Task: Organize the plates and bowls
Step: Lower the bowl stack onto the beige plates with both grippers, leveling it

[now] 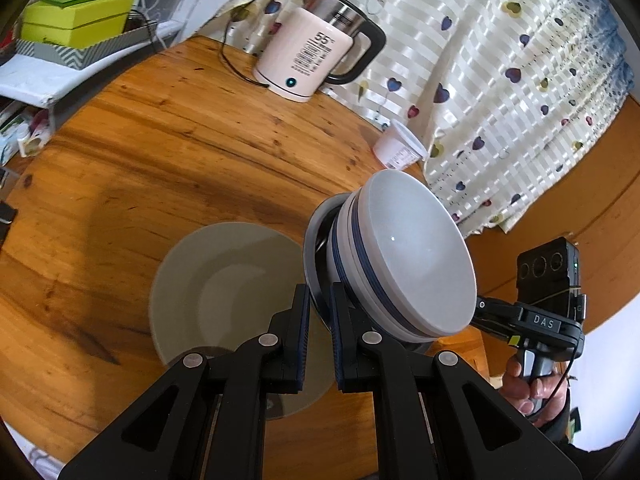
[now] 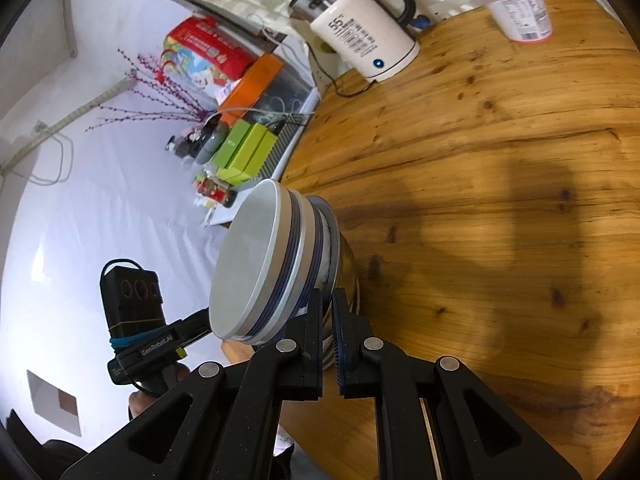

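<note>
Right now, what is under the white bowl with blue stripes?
The white bowl is nested in a second striped bowl, which sits in a metal bowl. Both tongs, left and right, pinch the metal rim. The lower bowls' insides are covered.

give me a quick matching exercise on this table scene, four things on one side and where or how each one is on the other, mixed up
Things:
1. bowl stack
2. plate
3. kettle
4. plastic cup

Places or states:
A. lying flat on the wooden table
B. by the table's edge next to the heart-print cloth
C. pinched at the rim from both sides
D. on its base, blue light lit

Pairs: 1-C, 2-A, 3-D, 4-B
</note>
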Available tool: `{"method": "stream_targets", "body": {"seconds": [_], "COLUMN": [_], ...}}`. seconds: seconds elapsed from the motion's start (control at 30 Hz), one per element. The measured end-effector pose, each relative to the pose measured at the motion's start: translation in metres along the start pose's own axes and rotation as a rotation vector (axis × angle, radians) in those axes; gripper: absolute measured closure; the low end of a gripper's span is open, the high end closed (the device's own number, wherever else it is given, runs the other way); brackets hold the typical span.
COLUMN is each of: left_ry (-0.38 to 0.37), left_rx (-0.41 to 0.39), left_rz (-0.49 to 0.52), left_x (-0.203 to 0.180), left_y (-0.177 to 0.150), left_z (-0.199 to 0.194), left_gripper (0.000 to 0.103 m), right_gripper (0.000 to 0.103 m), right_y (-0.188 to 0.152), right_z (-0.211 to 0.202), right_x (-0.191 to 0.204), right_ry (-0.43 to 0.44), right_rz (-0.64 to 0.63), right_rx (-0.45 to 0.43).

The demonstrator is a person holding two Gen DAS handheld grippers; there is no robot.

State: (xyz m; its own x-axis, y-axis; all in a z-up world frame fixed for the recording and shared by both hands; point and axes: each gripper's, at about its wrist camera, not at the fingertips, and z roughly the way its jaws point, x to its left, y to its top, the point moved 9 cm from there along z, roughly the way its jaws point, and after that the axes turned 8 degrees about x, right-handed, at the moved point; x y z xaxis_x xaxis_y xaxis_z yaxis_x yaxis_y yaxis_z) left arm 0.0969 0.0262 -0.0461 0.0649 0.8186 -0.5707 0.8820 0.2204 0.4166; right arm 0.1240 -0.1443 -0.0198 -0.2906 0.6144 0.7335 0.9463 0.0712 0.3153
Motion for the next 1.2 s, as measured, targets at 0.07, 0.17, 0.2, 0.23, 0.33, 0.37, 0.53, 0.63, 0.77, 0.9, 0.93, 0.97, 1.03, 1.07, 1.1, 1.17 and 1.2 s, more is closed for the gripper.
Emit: {"method": "stream_targets", "body": {"seconds": [0.07, 0.17, 0.2, 0.23, 0.33, 0.37, 0.53, 0.63, 0.77, 0.9, 0.93, 0.97, 1.03, 1.07, 1.1, 1.17, 1.2], "left_ry": [0.007, 0.021, 0.023, 0.026, 0.034, 0.037, 0.046, 0.051, 0.056, 0.060, 0.061, 0.061, 0.062, 0.062, 0.062, 0.063, 0.063], "left_rx": [-0.004, -0.012, -0.014, -0.015, -0.018, -0.019, -0.029, -0.033, -0.033, -0.031, -0.031, -0.031, -0.031, -0.030, -0.029, -0.027, -0.024], "left_rz": [-0.010, -0.024, -0.029, -0.033, -0.043, -0.045, -0.055, -0.065, -0.081, -0.094, -0.095, -0.095, -0.097, -0.098, -0.100, -0.106, -0.110], "left_x": [0.005, 0.013, 0.015, 0.016, 0.022, 0.023, 0.031, 0.036, 0.043, 0.048, 0.049, 0.049, 0.050, 0.050, 0.051, 0.054, 0.055], "left_y": [-0.001, -0.003, -0.003, -0.004, -0.006, -0.007, -0.009, -0.010, -0.013, -0.016, -0.016, -0.016, -0.016, -0.016, -0.017, -0.017, -0.018], "left_z": [-0.003, -0.009, -0.010, -0.012, -0.015, -0.016, -0.023, -0.025, -0.026, -0.027, -0.027, -0.027, -0.027, -0.027, -0.026, -0.025, -0.024], "left_gripper": [0.094, 0.094, 0.094, 0.094, 0.094, 0.094, 0.094, 0.094, 0.094, 0.094, 0.094, 0.094, 0.094, 0.094, 0.094, 0.094, 0.094], "right_gripper": [0.096, 0.096, 0.096, 0.096, 0.096, 0.096, 0.096, 0.096, 0.096, 0.096, 0.096, 0.096, 0.096, 0.096, 0.096, 0.096, 0.096], "right_y": [0.000, 0.000, -0.001, -0.001, -0.004, -0.005, -0.008, -0.007, -0.008, -0.009, -0.010, -0.010, -0.011, -0.011, -0.011, -0.011, -0.011], "right_z": [0.006, 0.015, 0.017, 0.020, 0.026, 0.028, 0.038, 0.045, 0.052, 0.058, 0.059, 0.059, 0.062, 0.063, 0.064, 0.066, 0.068], "right_x": [0.004, 0.009, 0.010, 0.011, 0.012, 0.013, 0.015, 0.018, 0.020, 0.020, 0.020, 0.020, 0.019, 0.020, 0.020, 0.020, 0.019], "right_ry": [0.004, 0.007, 0.008, 0.009, 0.011, 0.012, 0.010, 0.009, 0.006, 0.003, 0.002, 0.001, -0.001, -0.002, -0.004, -0.008, -0.010], "right_rz": [-0.007, -0.014, -0.015, -0.017, -0.018, -0.018, -0.018, -0.020, -0.024, -0.024, -0.024, -0.022, -0.020, -0.020, -0.020, -0.020, -0.019], "right_rx": [0.013, 0.028, 0.032, 0.037, 0.052, 0.057, 0.077, 0.088, 0.102, 0.115, 0.117, 0.119, 0.123, 0.124, 0.126, 0.129, 0.131]}}
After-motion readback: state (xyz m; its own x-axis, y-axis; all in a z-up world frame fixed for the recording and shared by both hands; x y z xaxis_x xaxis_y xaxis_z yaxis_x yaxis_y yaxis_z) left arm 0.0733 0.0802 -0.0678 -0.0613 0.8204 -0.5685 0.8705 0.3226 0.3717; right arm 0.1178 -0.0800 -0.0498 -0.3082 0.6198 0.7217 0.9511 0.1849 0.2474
